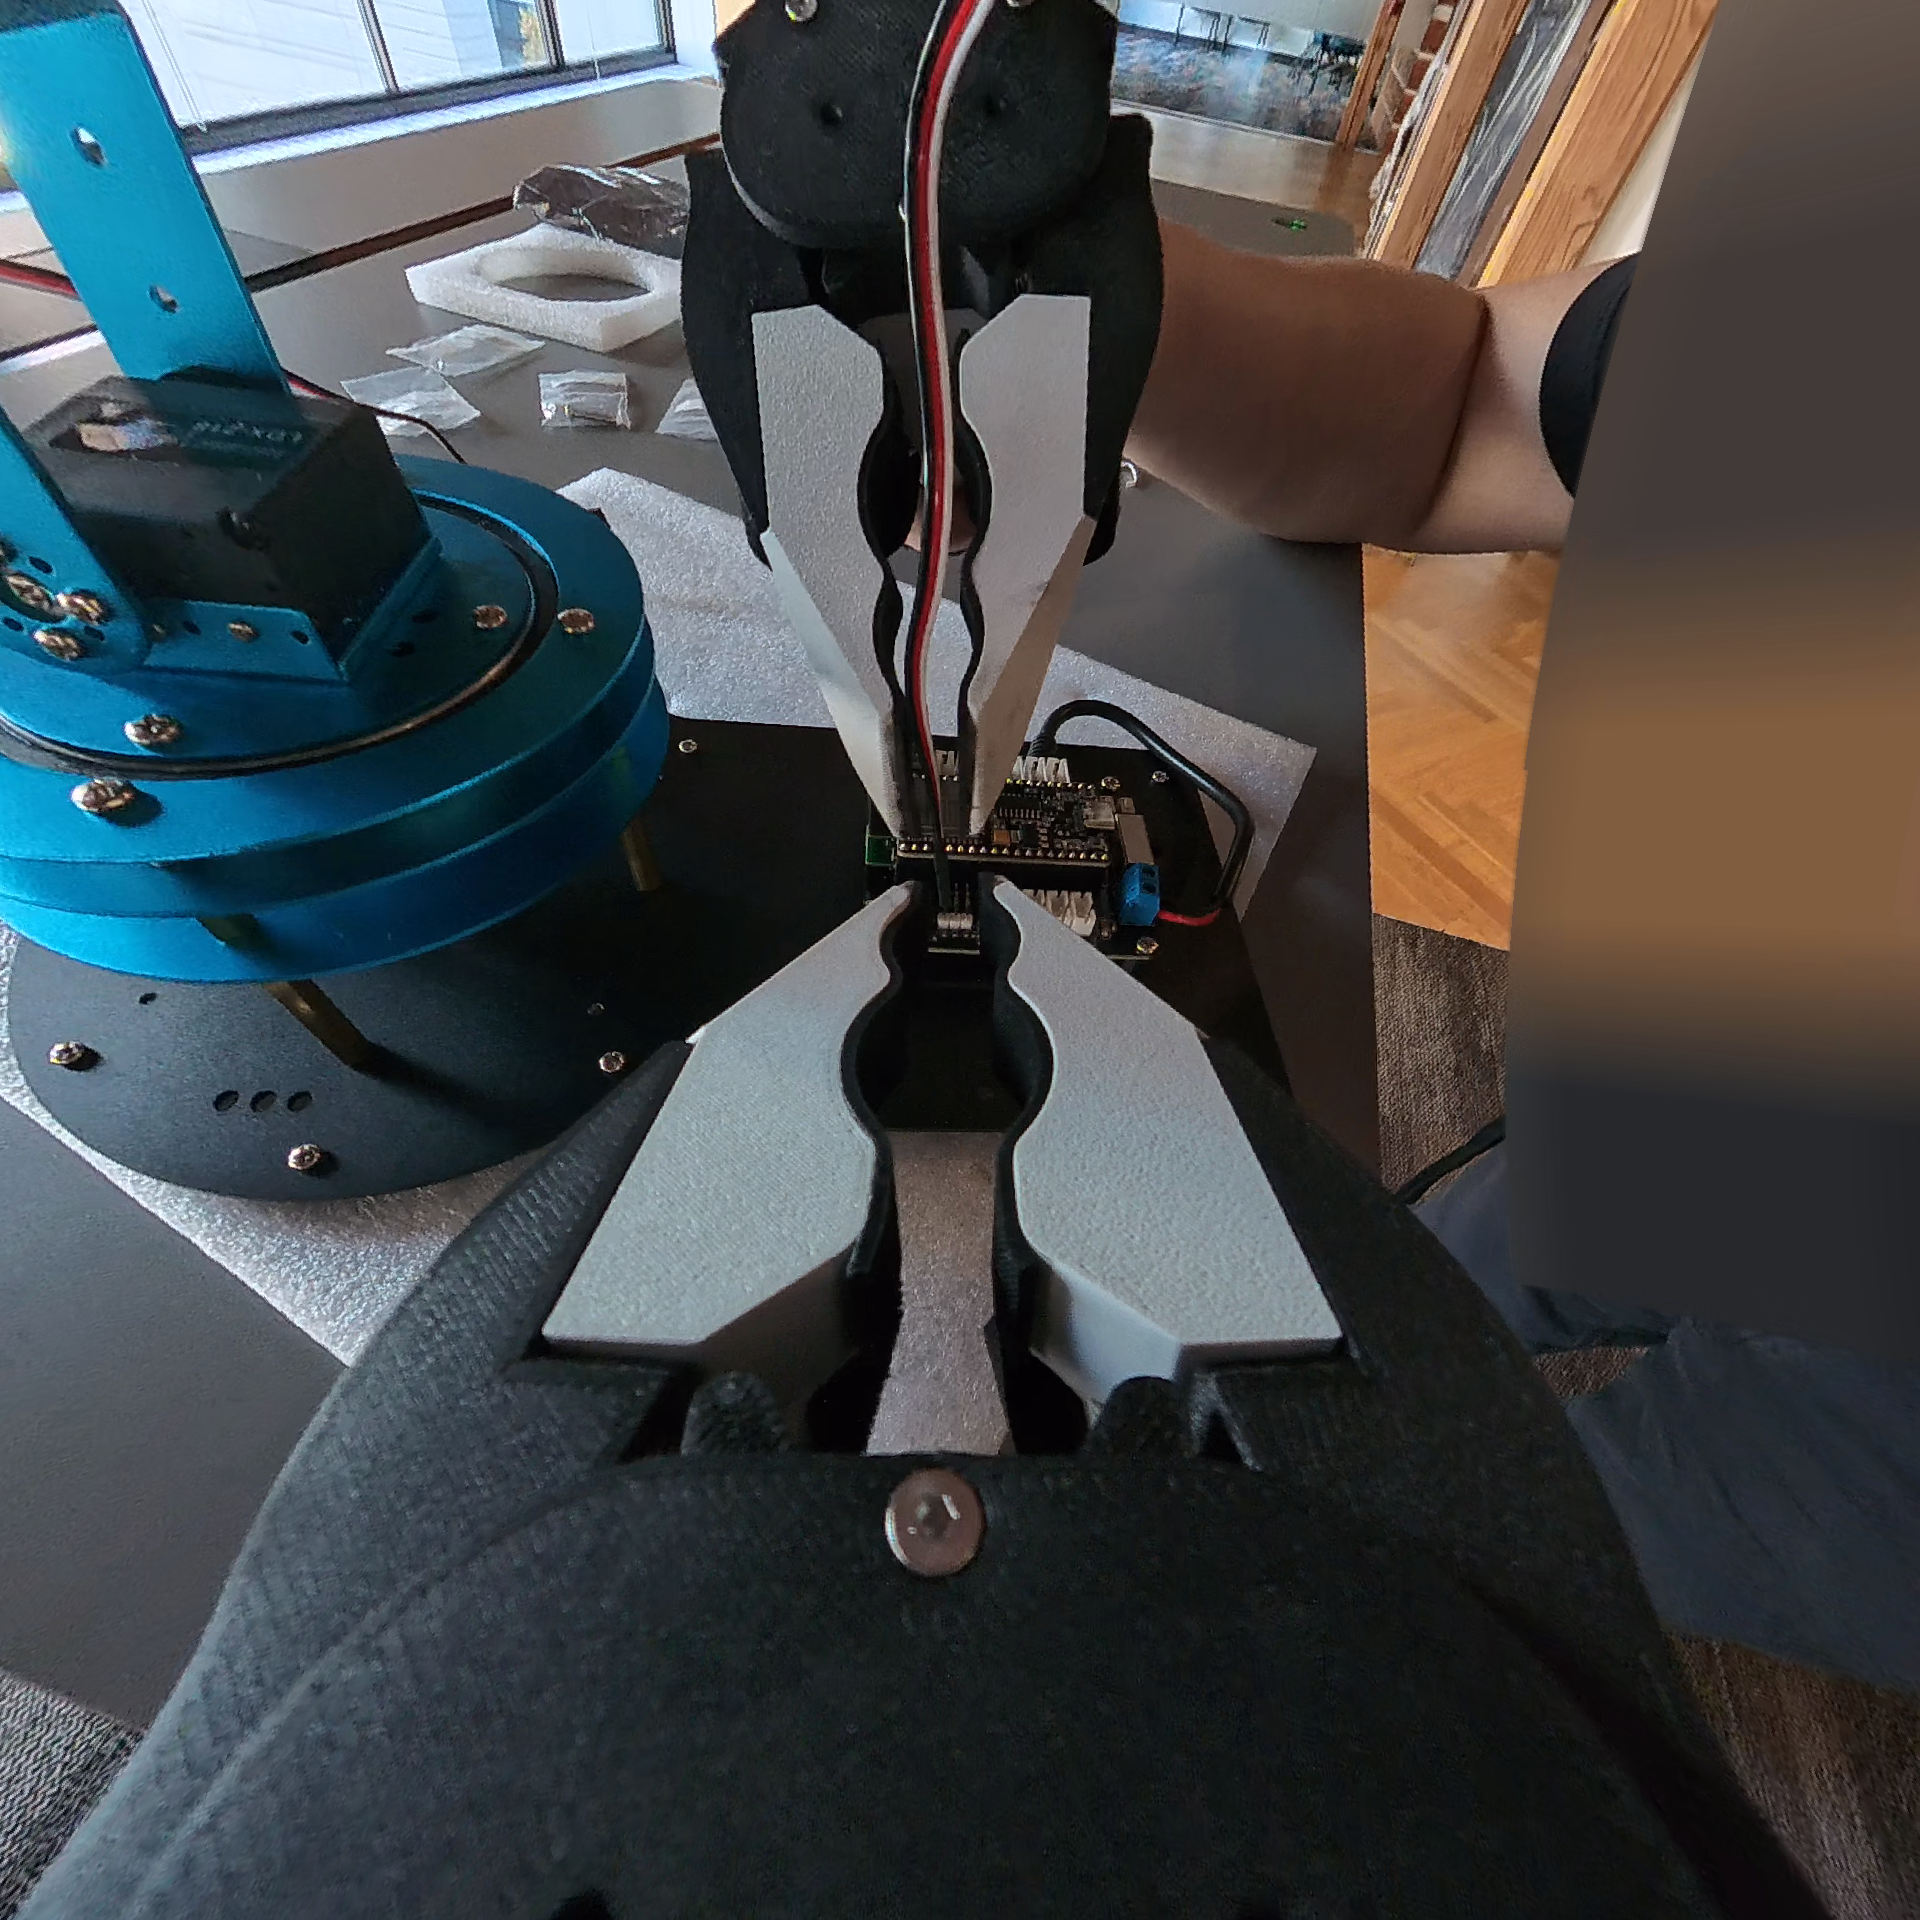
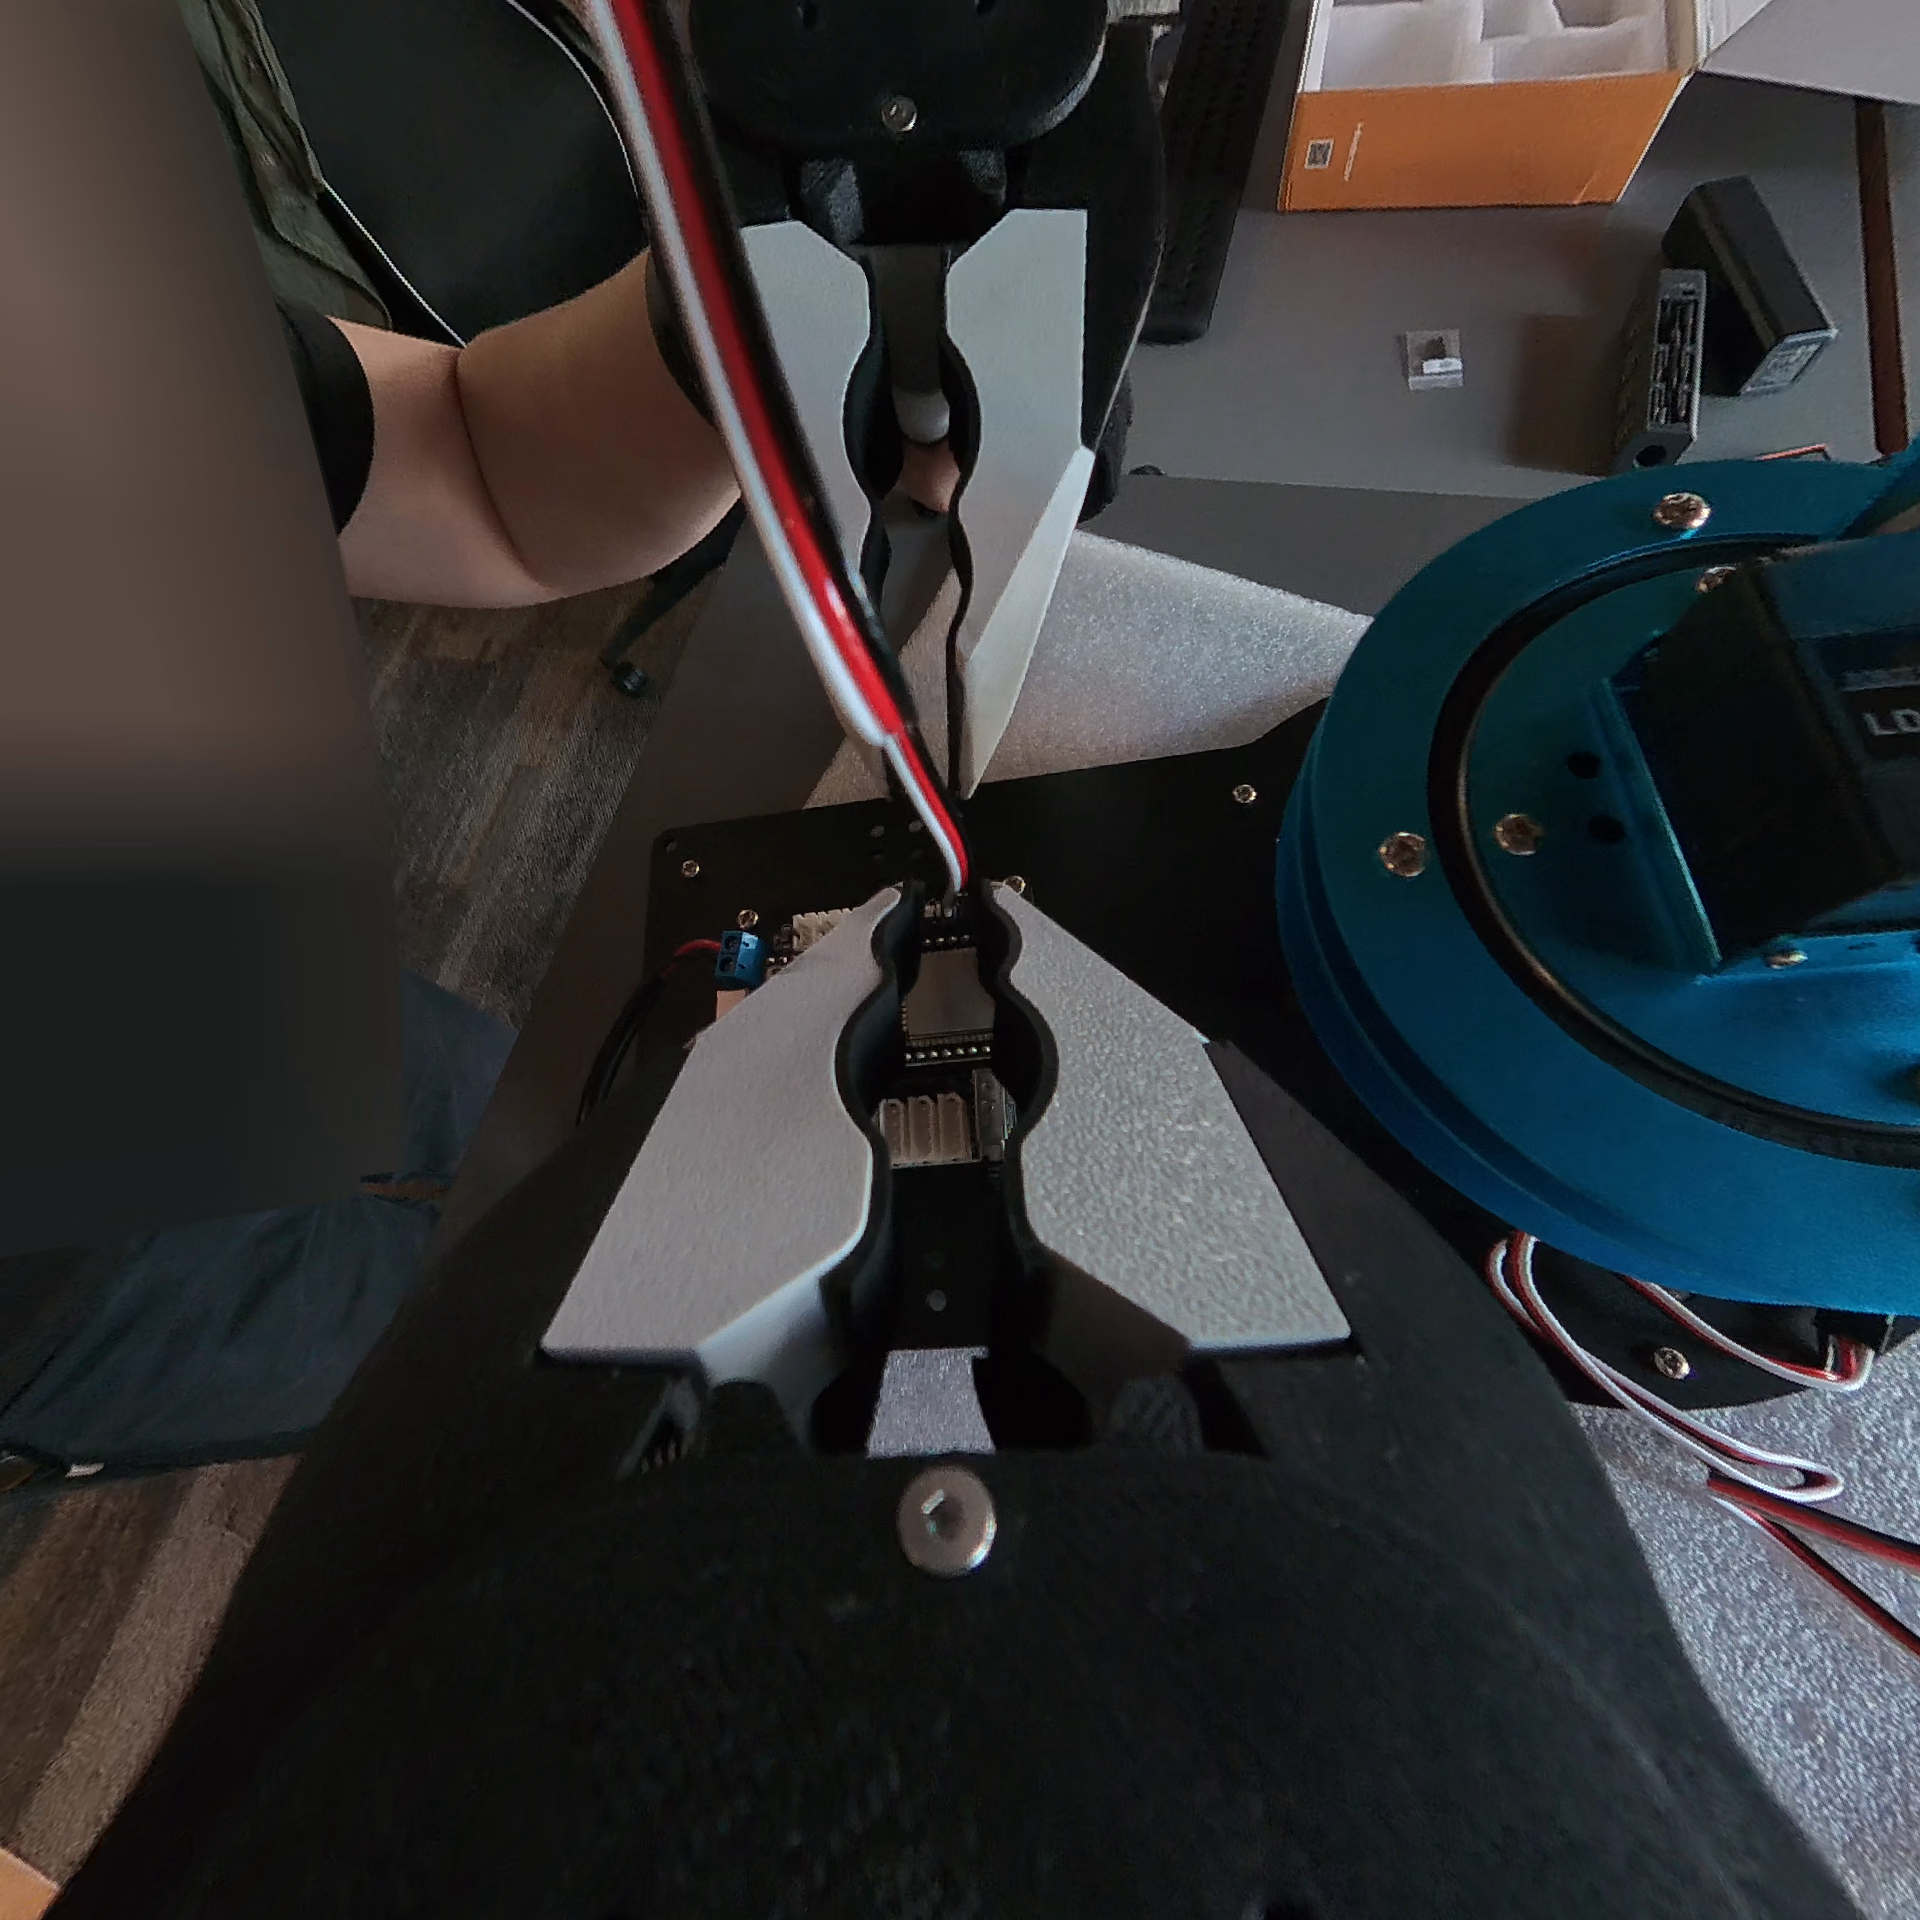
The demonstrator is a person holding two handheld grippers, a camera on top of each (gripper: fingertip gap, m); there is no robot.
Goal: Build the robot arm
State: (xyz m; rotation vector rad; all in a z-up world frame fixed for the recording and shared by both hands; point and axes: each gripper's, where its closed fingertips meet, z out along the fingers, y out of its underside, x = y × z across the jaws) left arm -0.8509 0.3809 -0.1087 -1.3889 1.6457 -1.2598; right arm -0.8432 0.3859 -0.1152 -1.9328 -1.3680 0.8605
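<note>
A red, white and black servo cable (image 1: 928, 582) hangs down to a socket on a small circuit board (image 1: 1049, 831) on a black base plate (image 1: 727, 935). The two grippers face each other over the board. My right gripper (image 2: 951, 896) is shut on the cable's plug end (image 2: 954, 873) just above the board (image 2: 940, 1013); it also shows in the left wrist view (image 1: 935, 816). My left gripper (image 1: 954, 899) stands narrowly open, its tips either side of the wire at the socket, not touching it. A blue turntable base (image 1: 312, 810) with a black servo (image 1: 239, 488) stands beside the board.
White foam sheet (image 1: 686, 582) lies under the plate. A blue terminal block (image 1: 1141, 891) sits at the board's edge. A foam ring (image 1: 551, 286) and small bags (image 1: 582, 398) lie behind. An orange box (image 2: 1455, 125), black blocks (image 2: 1745, 291) and loose wires (image 2: 1714, 1455) are nearby. The person's forearm (image 1: 1330, 384) crosses. My two grippers' fingertips are within a few centimetres of each other. The blue terminal block (image 1: 1141, 891) is about equally far from each gripper, around 5 cm. My right wrist view (image 2: 737, 968) looks at it from another angle.
</note>
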